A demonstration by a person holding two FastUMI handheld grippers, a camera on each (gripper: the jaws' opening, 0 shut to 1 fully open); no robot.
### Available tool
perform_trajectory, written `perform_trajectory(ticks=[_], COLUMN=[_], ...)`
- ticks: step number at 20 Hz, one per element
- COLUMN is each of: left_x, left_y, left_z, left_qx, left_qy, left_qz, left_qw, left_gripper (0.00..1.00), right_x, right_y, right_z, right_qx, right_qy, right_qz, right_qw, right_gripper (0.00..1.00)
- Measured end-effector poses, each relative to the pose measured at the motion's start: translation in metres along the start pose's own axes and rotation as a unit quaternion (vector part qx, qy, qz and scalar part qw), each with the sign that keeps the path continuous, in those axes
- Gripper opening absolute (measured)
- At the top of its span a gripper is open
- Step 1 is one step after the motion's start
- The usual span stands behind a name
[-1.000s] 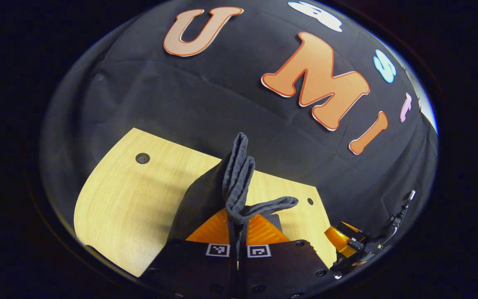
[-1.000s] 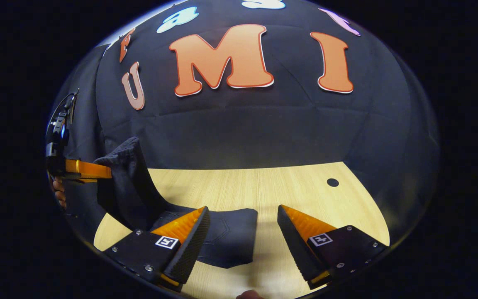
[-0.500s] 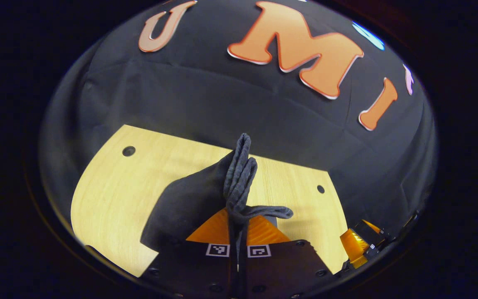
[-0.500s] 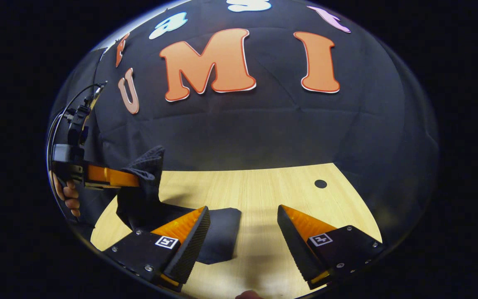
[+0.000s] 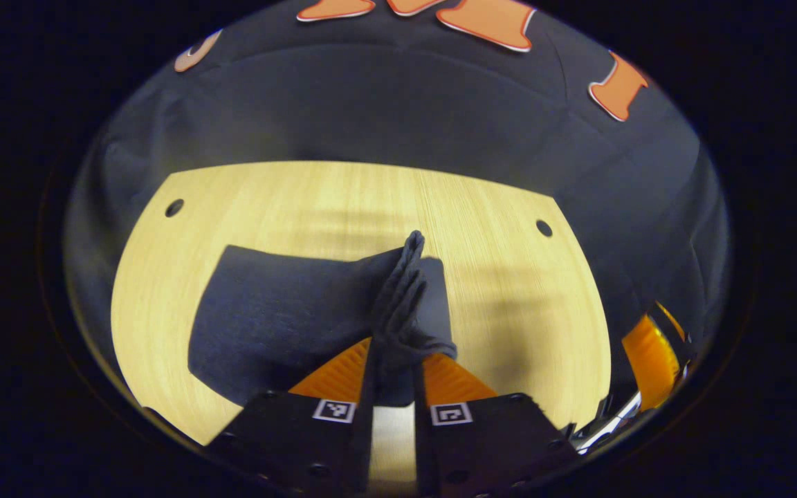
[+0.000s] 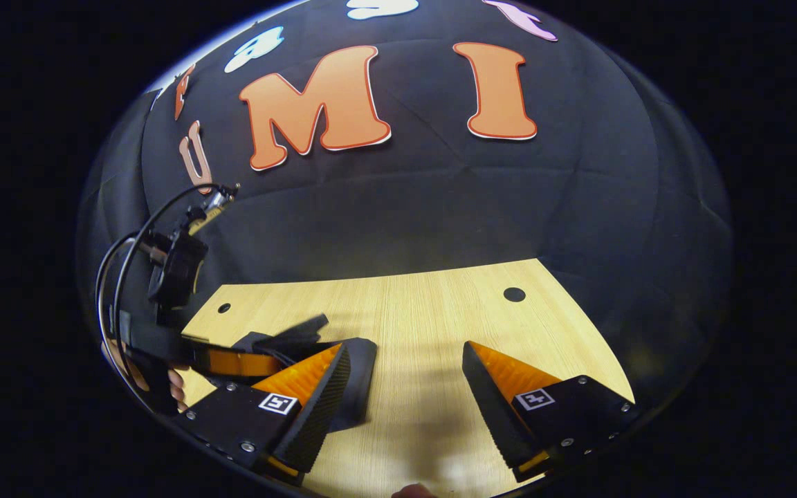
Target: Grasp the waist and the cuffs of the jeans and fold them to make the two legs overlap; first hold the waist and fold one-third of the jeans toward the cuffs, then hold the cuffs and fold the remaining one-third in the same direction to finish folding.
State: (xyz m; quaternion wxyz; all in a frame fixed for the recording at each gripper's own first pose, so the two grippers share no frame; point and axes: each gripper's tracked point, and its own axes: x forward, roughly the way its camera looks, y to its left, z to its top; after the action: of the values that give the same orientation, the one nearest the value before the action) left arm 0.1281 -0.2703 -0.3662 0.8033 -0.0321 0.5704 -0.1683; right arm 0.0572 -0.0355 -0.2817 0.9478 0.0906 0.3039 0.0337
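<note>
There was one pair of dark grey denim jeans [image 5: 281, 304], one light wooden desk [image 5: 495, 270] with two round holes [image 5: 544, 227], and two grippers [image 5: 391, 384].

Jeans [image 5: 281, 311] lie folded, apparently, on the table [image 5: 509, 277], left of centre.

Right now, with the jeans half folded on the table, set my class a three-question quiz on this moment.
1. True or false: the left tool is shut on a bunched edge of the jeans.
2. The right tool is: A) open over bare table, B) shut on the jeans, C) pressing the wall.
3. Fill in: in the left gripper view the table has two round ____ near its far corners.

Key: 1 true; 2 A; 3 holes.
</note>
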Motion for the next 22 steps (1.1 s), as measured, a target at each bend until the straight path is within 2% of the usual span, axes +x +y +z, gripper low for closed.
perform_trajectory(ticks=[2,4,7,11,16,19,21,22], left_x=[-0.008,-0.034,-0.069,-0.117,-0.198,-0.232,-0.256,-0.266], left_y=[-0.015,-0.030,-0.014,0.040,0.094,0.127,0.144,0.149], left_z=[-0.009,0.002,0.033,0.069,0.088,0.090,0.091,0.090], left_qx=[0.009,0.018,0.035,0.059,0.045,0.035,0.040,0.046], left_qy=[-0.004,-0.035,-0.114,-0.217,-0.333,-0.377,-0.401,-0.415], left_qz=[-0.039,-0.072,-0.057,0.016,0.071,0.087,0.092,0.095], left_qw=[0.999,0.997,0.991,0.974,0.939,0.922,0.910,0.904], left_gripper=[0.60,1.00,0.99,0.99,0.98,0.99,0.96,0.99], right_x=[0.000,-0.001,-0.006,-0.015,-0.027,-0.041,-0.051,-0.056], right_y=[0.003,0.011,0.025,0.049,0.085,0.100,0.110,0.115], right_z=[0.000,0.003,0.017,0.041,0.060,0.068,0.071,0.073], right_qx=[-0.003,-0.008,-0.026,-0.062,-0.085,-0.094,-0.102,-0.104], right_qy=[-0.002,-0.005,-0.028,-0.072,-0.102,-0.123,-0.138,-0.146], right_qz=[0.002,0.004,0.007,0.014,0.040,0.043,0.042,0.038], right_qw=[1.000,1.000,0.999,0.995,0.990,0.987,0.984,0.983], right_gripper=[0.99,0.99,0.98,0.98,0.98,0.98,0.98,0.98])
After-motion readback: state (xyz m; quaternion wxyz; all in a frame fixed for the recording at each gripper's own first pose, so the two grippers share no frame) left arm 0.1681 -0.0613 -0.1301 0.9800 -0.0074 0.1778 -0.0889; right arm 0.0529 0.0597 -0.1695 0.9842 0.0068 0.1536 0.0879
